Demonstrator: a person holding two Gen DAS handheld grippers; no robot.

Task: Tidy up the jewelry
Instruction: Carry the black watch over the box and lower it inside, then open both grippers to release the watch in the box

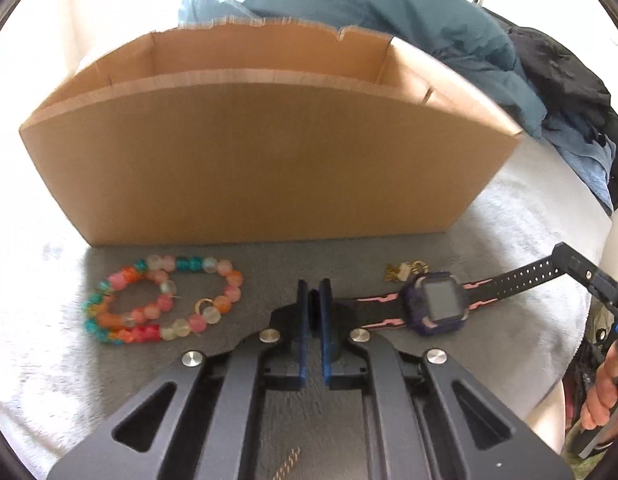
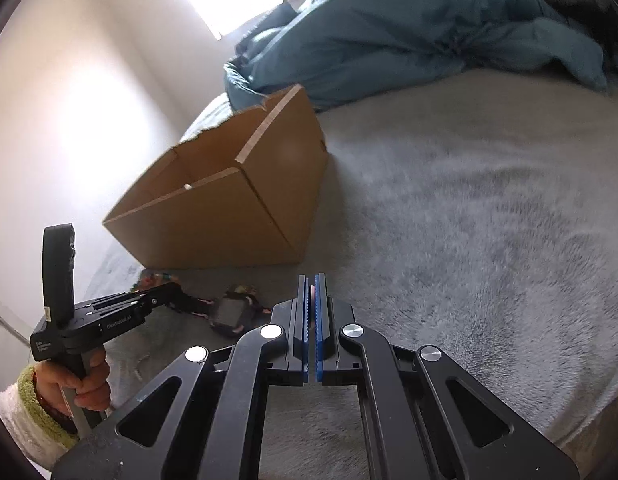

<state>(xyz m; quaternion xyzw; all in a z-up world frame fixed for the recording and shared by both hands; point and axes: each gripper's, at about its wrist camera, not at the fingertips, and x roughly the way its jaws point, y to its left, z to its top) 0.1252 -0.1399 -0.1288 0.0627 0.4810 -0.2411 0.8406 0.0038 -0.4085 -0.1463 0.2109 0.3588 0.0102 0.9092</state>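
Note:
A dark blue watch with a black and pink strap lies stretched out on the grey blanket in front of the cardboard box. My left gripper is shut on the strap's left end. My right gripper grips the strap's far right end; in its own view the right gripper is shut with a pink sliver between the pads. Pastel bead bracelets lie coiled to the left of the left gripper. Small gold pieces sit just behind the watch.
The open box stands on a fluffy grey blanket. Behind it a teal duvet is bunched up, with dark clothes at the right. A thin gold chain shows under the left gripper. A hand holds the left gripper's handle.

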